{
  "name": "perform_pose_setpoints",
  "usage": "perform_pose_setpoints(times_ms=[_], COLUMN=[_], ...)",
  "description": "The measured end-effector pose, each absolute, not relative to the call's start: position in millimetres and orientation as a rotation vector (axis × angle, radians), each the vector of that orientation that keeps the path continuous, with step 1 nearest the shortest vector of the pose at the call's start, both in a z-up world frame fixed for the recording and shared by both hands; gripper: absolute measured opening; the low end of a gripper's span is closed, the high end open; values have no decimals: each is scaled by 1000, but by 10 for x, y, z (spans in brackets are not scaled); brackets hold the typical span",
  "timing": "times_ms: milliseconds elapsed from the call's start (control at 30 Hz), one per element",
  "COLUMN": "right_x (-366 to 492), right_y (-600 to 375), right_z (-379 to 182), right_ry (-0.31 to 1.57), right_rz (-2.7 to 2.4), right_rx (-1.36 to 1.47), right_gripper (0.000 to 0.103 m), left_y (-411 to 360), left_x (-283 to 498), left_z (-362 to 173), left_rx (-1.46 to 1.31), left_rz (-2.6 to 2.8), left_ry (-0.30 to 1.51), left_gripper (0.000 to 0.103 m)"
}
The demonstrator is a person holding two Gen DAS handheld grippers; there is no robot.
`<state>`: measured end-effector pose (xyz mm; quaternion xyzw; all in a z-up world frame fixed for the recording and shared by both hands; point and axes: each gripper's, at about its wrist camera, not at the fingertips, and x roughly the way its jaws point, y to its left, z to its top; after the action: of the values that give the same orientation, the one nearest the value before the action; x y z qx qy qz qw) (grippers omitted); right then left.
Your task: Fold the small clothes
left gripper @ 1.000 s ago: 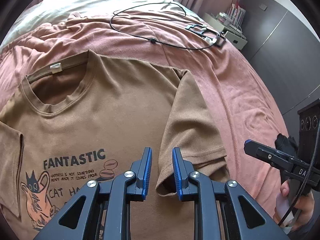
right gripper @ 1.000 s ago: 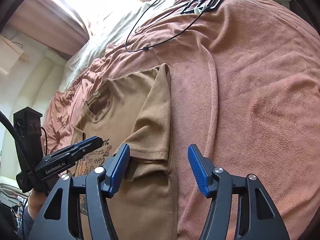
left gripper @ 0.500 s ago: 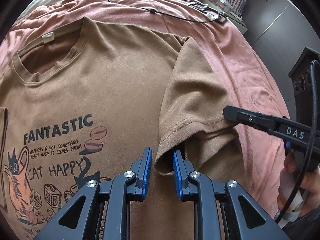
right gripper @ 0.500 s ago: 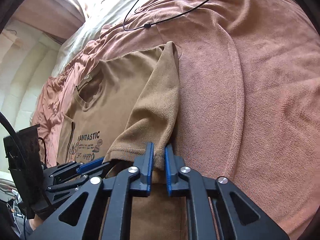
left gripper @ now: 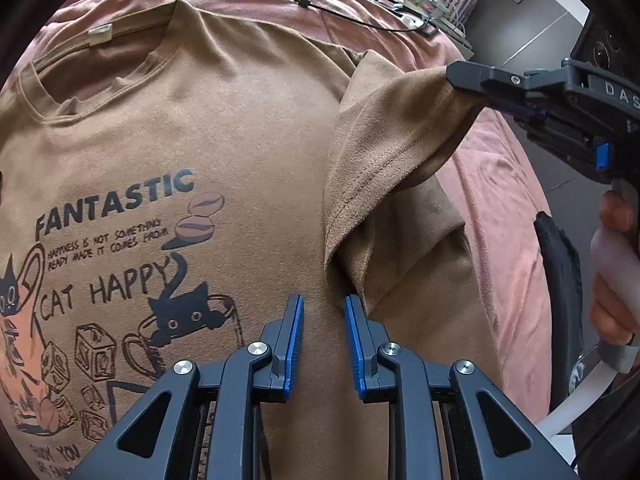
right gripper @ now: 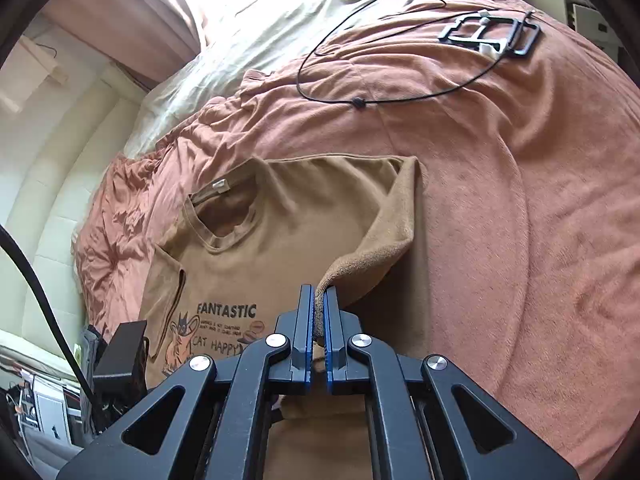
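- Grip on the sleeve is thin: the right gripper [right gripper: 317, 312] has its jaws closed on only the hem corner of the sleeve [left gripper: 384, 152] of the brown printed cotton T-shirt [left gripper: 208, 128], lifted above the shirt body. A quick pull could make the cloth slip out.
- The T-shirt lies flat, print up, on the pink terry blanket [right gripper: 520, 200] covering the bed. The soft blanket may bunch and drag the shirt with it, so the fold would come crooked.
- The left gripper [left gripper: 323, 320] hovers low over the shirt beside the sleeve seam, jaws a little apart, holding nothing. If it does not pin the body, the whole shirt may shift.
- The thin black cable [right gripper: 360, 102] lies well apart, so I judge small risk from it.
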<state>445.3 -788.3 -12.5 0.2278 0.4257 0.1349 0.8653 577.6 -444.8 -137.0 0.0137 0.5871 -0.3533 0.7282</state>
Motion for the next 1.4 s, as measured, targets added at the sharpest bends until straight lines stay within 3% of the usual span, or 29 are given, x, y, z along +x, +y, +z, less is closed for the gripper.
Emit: perform_pose_setpoints(times_ms=[233, 367, 467, 500, 567, 600, 633, 800, 1100, 1300, 1400], right_x=[4763, 4990, 5145, 5167, 5166, 5143, 5104, 4979, 4876, 4968, 5051], right_y=[-7631, -7446, -7297, -7279, -7295, -7324, -7368, -7586, -8181, -8282, -8235], right_z=[-177, -264, -330, -338, -343, -342, -341, -426, -486, -600, -682], right_ry=[891, 906, 939, 939, 922, 911, 891, 891, 875, 907, 924], right_rz=[329, 361, 373, 378, 380, 371, 362, 332, 163, 139, 136], right_rx=[475, 483, 477, 483, 490, 491, 494, 471, 463, 412, 362], right_gripper=[1, 1, 2, 8, 40, 70, 77, 77, 76, 45, 43], left_y=[-4064, -3814, -3649, -3612, -3555, -3531, -3519, -3556, -4005, -4300, -4384], left_x=[6046, 6233, 6361, 6402, 6482, 6528, 6562, 6698, 6891, 7006, 7049], left_z=[-1200, -1154, -1148, -1154, -1165, -1167, -1167, -1114, -1100, -1189, -1291], left_rx=[-19, -47, -68, -74, -83, -89, -95, -100, -44, 56, 105], left_rz=[-688, -603, -556, -538, -505, -491, -485, -470, -486, -500, -501], left_ry=[1253, 1227, 1210, 1204, 1200, 1198, 1193, 1152, 1093, 1061, 1060], left_gripper=[23, 33, 34, 34, 36, 39, 41, 52, 52, 52, 52])
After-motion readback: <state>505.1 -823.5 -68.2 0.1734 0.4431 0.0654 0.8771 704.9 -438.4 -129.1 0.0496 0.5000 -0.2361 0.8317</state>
